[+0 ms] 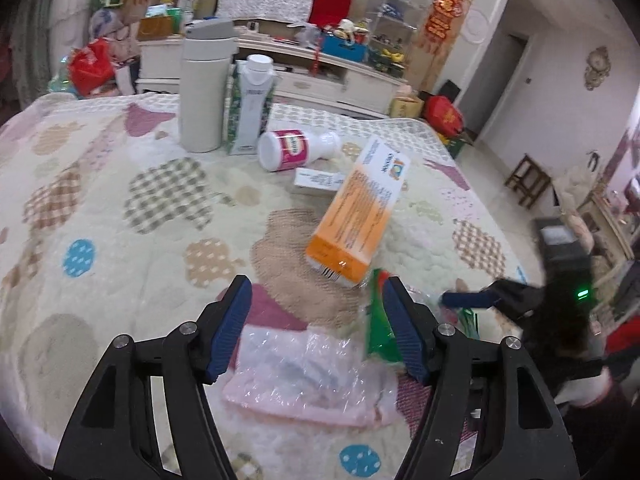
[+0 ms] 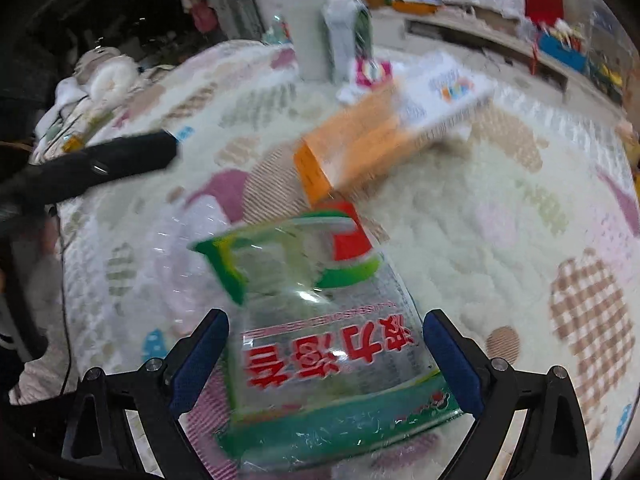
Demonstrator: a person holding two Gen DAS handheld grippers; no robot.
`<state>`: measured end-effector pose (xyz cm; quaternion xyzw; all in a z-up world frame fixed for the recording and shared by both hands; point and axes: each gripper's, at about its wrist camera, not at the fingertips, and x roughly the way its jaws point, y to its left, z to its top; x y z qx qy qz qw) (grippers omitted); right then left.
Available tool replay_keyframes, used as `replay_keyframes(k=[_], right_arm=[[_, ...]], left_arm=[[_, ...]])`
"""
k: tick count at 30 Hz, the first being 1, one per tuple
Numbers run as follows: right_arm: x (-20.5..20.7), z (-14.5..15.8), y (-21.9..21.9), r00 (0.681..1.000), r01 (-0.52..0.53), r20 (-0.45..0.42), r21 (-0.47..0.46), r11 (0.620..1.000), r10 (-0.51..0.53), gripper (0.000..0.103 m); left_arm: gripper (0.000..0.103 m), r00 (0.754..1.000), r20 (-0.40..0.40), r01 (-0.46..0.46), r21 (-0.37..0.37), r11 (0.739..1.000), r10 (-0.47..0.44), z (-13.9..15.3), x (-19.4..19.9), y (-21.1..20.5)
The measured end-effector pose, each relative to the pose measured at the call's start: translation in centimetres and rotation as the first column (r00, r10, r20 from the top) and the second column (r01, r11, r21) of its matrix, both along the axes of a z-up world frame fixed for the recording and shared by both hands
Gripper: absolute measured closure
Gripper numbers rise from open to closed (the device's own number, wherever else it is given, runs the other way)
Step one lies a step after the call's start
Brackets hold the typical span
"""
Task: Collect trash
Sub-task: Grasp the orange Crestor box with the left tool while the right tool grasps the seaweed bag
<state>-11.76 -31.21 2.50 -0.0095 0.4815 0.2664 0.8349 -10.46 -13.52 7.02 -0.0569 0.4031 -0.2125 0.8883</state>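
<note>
lying between spread right claw (image 2: pixel 324 356) fingers: green wrapper (image 2: pixel 320 360).

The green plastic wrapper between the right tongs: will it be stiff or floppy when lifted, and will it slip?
The green plastic wrapper looks like thin, glossy film, creased and partly see-through, so it will probably flop and crumple. Its shiny surface suggests it may slide from the open right tongs unless pinched firmly. It looks empty, so likely very light.
</note>
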Motion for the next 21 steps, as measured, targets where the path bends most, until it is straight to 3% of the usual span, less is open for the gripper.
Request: replay_keyframes(k=[1, 3, 5, 8, 15, 18, 21], right_arm=[[-0.1, -0.2, -0.3, 1.000, 0.015, 0.006, 0.023, 1.000, -0.015, 0.008], [-0.8, 0.1, -1.0, 0.998, 0.048, 0.030, 0.075, 0.996, -0.050, 0.022], [-1.4, 0.5, -1.8, 0.993, 0.097, 0.057, 0.073, 0.993, -0.101, 0.043], [-2.9, 1.1, -3.5, 0.978, 0.180, 0.099, 0.037, 0.983, -0.183, 0.044], [-5.4, 1.2, -8.7, 0.927, 0.365, 0.078, 0.035, 0.930, -0.367, 0.044], [-6.1, 1.0, -9.9, 0.915, 0.396, 0.064, 0.048, 0.917, -0.399, 0.044], [-6.3, 0.8, -10.5, 0.910, 0.408, 0.058, 0.057, 0.911, -0.411, 0.044]], left_arm=[[0.036, 1.000, 0.001, 0.009, 0.002, 1.000, -0.009, 0.0, 0.2, -0.3], [0.036, 1.000, 0.004, 0.028, 0.007, 1.000, -0.028, -0.1, 0.9, -1.0], [0.036, 0.999, 0.002, 0.047, 0.017, 0.999, -0.047, -0.3, 1.5, -1.8], [0.036, 0.997, 0.014, 0.071, 0.029, 0.997, -0.072, -0.3, 2.5, -3.2], [0.030, 0.992, 0.041, 0.114, 0.098, 0.989, -0.118, -0.8, 5.1, -7.7], [0.030, 0.993, 0.078, 0.075, 0.161, 0.984, -0.088, -1.2, 6.5, -9.4], [0.030, 0.994, 0.056, 0.077, 0.213, 0.974, -0.091, -2.3, 7.9, -10.9]])
